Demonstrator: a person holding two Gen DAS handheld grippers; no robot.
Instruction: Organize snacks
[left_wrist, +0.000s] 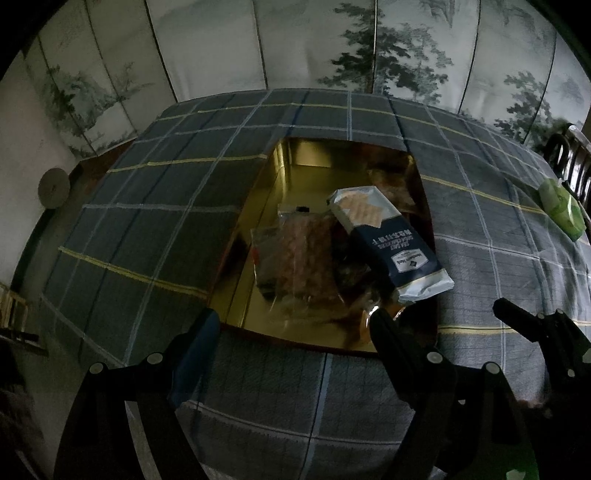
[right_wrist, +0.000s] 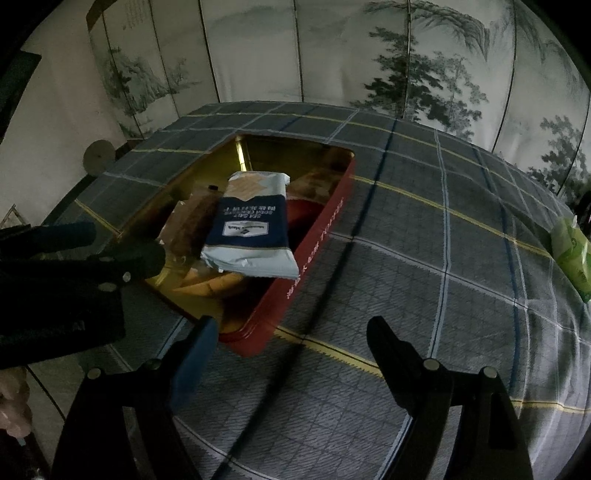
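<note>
The red tin (right_wrist: 317, 236) sat open on the plaid tablecloth (right_wrist: 424, 258), a blue-and-white cracker pack (left_wrist: 388, 240) lying atop the other snacks, overhanging the rim. Both the left gripper (left_wrist: 295, 325) and right gripper (right_wrist: 291, 332) hovered with jaws spread, empty. A green packet (left_wrist: 561, 206) lay well apart, far right.
</note>
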